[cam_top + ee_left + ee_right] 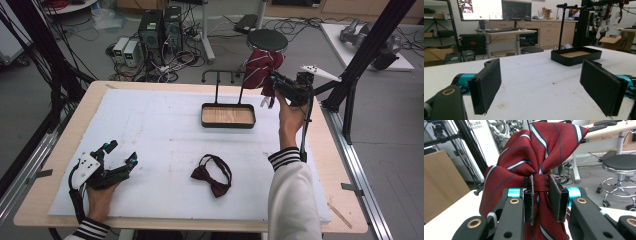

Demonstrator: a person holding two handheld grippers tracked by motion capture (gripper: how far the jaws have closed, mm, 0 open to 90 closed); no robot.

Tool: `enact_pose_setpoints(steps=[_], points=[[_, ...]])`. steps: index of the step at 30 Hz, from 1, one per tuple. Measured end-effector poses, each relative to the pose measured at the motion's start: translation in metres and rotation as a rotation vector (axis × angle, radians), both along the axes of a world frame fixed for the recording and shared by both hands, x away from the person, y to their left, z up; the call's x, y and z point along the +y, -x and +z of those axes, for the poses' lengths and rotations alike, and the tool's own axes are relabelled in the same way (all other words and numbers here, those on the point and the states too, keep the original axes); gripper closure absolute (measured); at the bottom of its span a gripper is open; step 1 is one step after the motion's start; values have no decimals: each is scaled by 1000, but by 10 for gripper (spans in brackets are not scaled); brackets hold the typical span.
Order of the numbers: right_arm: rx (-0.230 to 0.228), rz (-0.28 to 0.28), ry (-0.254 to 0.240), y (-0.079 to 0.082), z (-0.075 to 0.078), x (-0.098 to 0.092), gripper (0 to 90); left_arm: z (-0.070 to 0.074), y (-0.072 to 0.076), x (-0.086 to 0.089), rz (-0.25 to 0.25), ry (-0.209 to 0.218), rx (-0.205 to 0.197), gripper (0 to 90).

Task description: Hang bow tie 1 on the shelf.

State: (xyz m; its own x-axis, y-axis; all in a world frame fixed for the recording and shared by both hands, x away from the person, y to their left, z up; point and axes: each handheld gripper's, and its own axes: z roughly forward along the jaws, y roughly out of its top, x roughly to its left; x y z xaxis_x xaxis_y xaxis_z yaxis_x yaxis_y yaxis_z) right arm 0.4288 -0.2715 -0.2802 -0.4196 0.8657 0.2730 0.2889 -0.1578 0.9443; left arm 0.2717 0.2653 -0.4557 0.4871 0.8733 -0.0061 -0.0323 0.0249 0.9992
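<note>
We have the striped bow tie [534, 162] pinched at its centre knot in our right gripper [541, 200], the jaws clenched on the band from either side, so the wings fan out above the pads and a tail of cloth hangs below. In the high view the right gripper [292, 87] holds this tie [262, 65] up in the air at the far right of the table, just beside the right end of the rack [225, 75] that rises from the tray [228, 116]. What matters for the coming move, as we judge it, is that the rack's bar lies to the left of the tie and slightly nearer to us, running left to right, while the tie's wings spread roughly along that same line; to hang it we would carry it left over the bar. Our left gripper [120, 152] rests on the white mat [165, 130] at the near left, jaws spread wide with nothing between them, well apart from the rack. A second, plain bow tie [212, 175] lies flat on the mat between the two hands, nearer the left gripper than the tray is.
</note>
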Motion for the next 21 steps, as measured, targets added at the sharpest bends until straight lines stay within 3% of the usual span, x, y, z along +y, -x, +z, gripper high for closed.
enact_pose_setpoints(steps=[12, 21], points=[[-3, 10, -54, -16, -6, 1, 753, 0, 0, 0, 0, -3, -1, 177], [-10, 36, -45, -25, -2, 10, 752, 0, 0, 0, -1, -2, 0, 176]])
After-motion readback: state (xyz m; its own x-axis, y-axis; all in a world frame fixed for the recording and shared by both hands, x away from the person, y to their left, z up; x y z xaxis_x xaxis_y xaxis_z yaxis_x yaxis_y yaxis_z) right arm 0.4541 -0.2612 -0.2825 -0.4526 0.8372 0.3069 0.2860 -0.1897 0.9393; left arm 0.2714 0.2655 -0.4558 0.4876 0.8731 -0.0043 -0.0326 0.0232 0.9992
